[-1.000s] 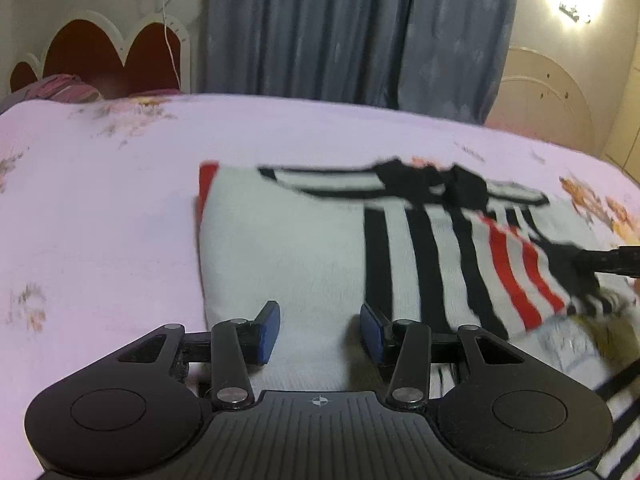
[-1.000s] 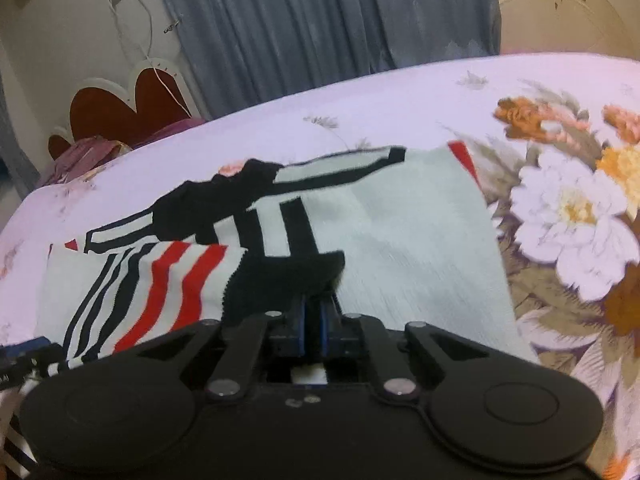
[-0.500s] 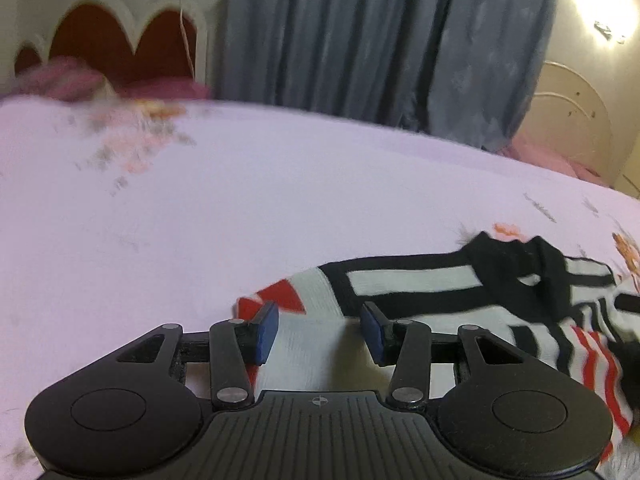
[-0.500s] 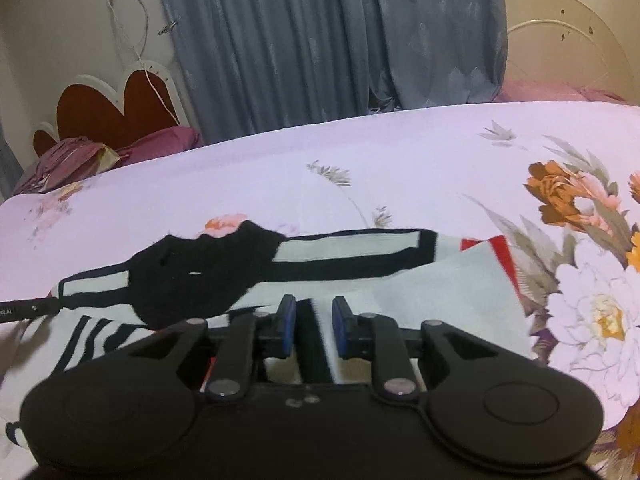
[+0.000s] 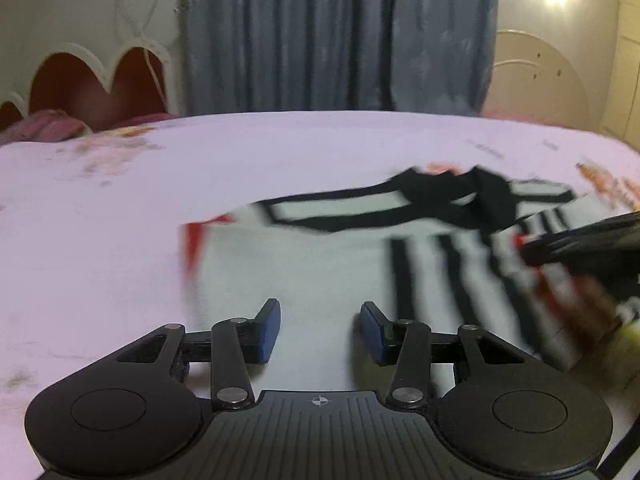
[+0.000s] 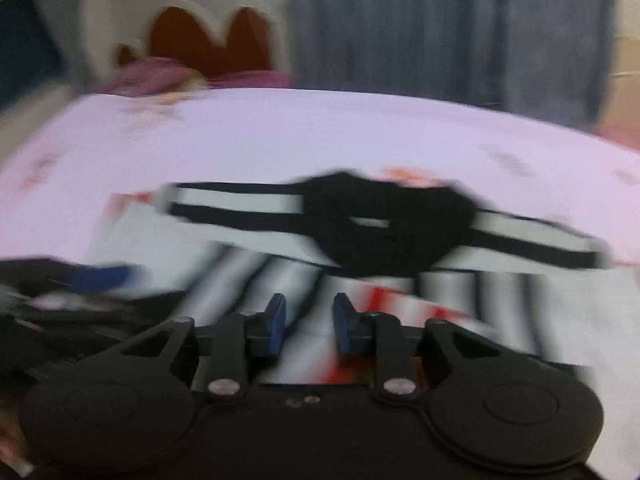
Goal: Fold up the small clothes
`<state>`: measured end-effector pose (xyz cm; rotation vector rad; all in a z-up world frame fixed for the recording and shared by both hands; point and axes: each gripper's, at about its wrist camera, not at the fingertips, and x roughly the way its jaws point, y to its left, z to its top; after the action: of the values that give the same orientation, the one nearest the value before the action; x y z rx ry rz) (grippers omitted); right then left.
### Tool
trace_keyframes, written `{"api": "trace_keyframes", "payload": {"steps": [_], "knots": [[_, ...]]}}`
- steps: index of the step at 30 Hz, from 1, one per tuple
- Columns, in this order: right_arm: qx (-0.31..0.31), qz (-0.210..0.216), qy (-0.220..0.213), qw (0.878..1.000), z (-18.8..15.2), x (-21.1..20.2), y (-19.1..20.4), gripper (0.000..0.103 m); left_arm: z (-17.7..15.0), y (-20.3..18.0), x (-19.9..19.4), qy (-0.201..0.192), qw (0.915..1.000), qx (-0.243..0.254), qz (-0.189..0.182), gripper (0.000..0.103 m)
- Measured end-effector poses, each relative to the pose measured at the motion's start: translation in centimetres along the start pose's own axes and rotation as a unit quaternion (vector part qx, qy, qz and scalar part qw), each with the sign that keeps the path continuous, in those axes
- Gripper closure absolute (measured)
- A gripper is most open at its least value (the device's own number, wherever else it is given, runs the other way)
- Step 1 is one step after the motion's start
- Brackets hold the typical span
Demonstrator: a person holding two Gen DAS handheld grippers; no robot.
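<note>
A small white knit sweater [image 5: 320,264] with black and red stripes and a black collar [image 5: 452,196] lies partly folded on the pink bed sheet [image 5: 120,220]. My left gripper [image 5: 320,326] is open and empty, low over the sweater's plain white left part. My right gripper [image 6: 310,322] is open and empty over the striped part [image 6: 384,300]; it also shows at the right edge of the left wrist view [image 5: 580,240]. In the blurred right wrist view the collar [image 6: 380,224] lies ahead and the left gripper [image 6: 100,276] is at the left.
The bed sheet [image 6: 280,136] spreads all around the sweater, with flower prints at the right [image 5: 608,180]. A red and white headboard [image 5: 100,80] and pink pillow [image 5: 44,128] stand at the far left. Blue curtains [image 5: 332,36] hang behind the bed.
The right gripper let go of the striped sleeve, opened and swung left over the sweater. The left gripper stayed open and moved back over the white left part. Both views are blurred by motion.
</note>
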<state>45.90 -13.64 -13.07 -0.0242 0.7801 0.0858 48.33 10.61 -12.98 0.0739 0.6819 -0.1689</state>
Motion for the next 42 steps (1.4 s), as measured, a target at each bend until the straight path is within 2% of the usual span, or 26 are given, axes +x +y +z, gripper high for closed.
{"api": "trace_keyframes", "payload": {"steps": [1, 3, 4, 6, 8, 11, 13, 14, 15, 18, 20, 23, 24, 26, 28, 30, 34, 37, 41, 42], "knots": [[0.016, -0.004, 0.003, 1.0, -0.4, -0.3, -1.3, 0.083, -0.3, 0.6, -0.1, 0.004, 1.0, 0.002, 0.007, 0.058], [0.035, 0.016, 0.006, 0.999, -0.8, -0.7, -2.6, 0.082, -0.3, 1.0, -0.4, 0.005, 1.0, 0.001, -0.001, 0.058], [0.027, 0.017, 0.009, 0.999, -0.7, -0.8, -2.3, 0.08, 0.0, 0.8, -0.6, 0.007, 1.0, -0.001, 0.004, 0.058], [0.022, 0.015, 0.005, 1.0, -0.2, -1.6, -1.5, 0.07, 0.5, 0.0, -1.7, -0.006, 1.0, -0.003, -0.002, 0.058], [0.024, 0.03, -0.011, 0.999, -0.2, -2.9, -0.8, 0.07, 0.4, -1.2, -3.3, -0.019, 0.9995, -0.016, -0.018, 0.058], [0.002, 0.058, -0.005, 0.998, -1.6, -4.3, 1.8, 0.067, -0.8, -3.5, -4.3, -0.02, 0.9989, -0.021, -0.036, 0.058], [-0.023, 0.072, 0.011, 0.997, -3.1, -4.2, 3.2, 0.064, -2.2, -4.5, -3.8, 0.002, 0.9988, -0.018, -0.045, 0.058], [-0.038, 0.068, 0.012, 0.997, -3.9, -4.1, 3.9, 0.06, -2.9, -4.7, -3.3, 0.014, 0.9989, -0.018, -0.042, 0.058], [-0.057, 0.057, 0.004, 0.997, -4.5, -4.2, 4.4, 0.059, -3.5, -4.6, -3.3, 0.006, 0.999, -0.016, -0.042, 0.058], [-0.081, 0.046, -0.002, 0.996, -4.7, -4.8, 4.7, 0.062, -3.4, -3.9, -3.9, 0.005, 0.9992, -0.019, -0.034, 0.058], [-0.066, 0.027, -0.01, 0.997, -4.2, -5.6, 3.2, 0.063, -3.7, -3.0, -4.5, 0.001, 0.9996, -0.017, -0.023, 0.058], [-0.009, -0.039, 0.001, 0.999, -4.7, -6.1, -1.8, 0.066, -4.7, -1.0, -5.4, -0.004, 0.9994, -0.031, -0.012, 0.058], [0.016, -0.049, 0.009, 0.999, -5.0, -6.0, -3.8, 0.066, -5.0, -0.7, -5.5, -0.006, 0.9994, -0.029, -0.016, 0.058], [0.045, -0.043, 0.018, 0.998, -5.3, -6.3, -6.1, 0.066, -4.9, -0.8, -5.4, -0.005, 0.9996, -0.024, -0.014, 0.058], [0.049, -0.045, 0.02, 0.998, -5.3, -6.6, -6.6, 0.065, -4.4, -1.4, -5.3, -0.003, 0.9997, -0.023, -0.008, 0.058], [0.056, -0.046, -0.001, 0.997, -5.0, -7.3, -6.5, 0.069, -3.9, -1.8, -5.6, -0.011, 0.9994, -0.03, -0.016, 0.058], [0.056, -0.03, -0.037, 0.997, -3.5, -7.1, -5.0, 0.07, -2.1, -2.7, -4.1, -0.014, 0.9998, -0.001, -0.012, 0.058], [0.037, -0.011, -0.049, 0.998, -1.3, -5.5, -3.4, 0.071, 0.3, -1.2, -1.9, -0.017, 0.9997, -0.017, -0.008, 0.058], [0.004, 0.015, -0.051, 0.999, 2.0, -2.1, -1.5, 0.077, 3.4, 1.5, 2.7, 0.011, 0.9995, -0.024, 0.014, 0.057], [-0.002, 0.014, -0.044, 0.999, 2.7, -0.9, -1.3, 0.077, 3.6, 2.2, 3.8, 0.028, 0.9991, -0.031, 0.006, 0.052]]}}
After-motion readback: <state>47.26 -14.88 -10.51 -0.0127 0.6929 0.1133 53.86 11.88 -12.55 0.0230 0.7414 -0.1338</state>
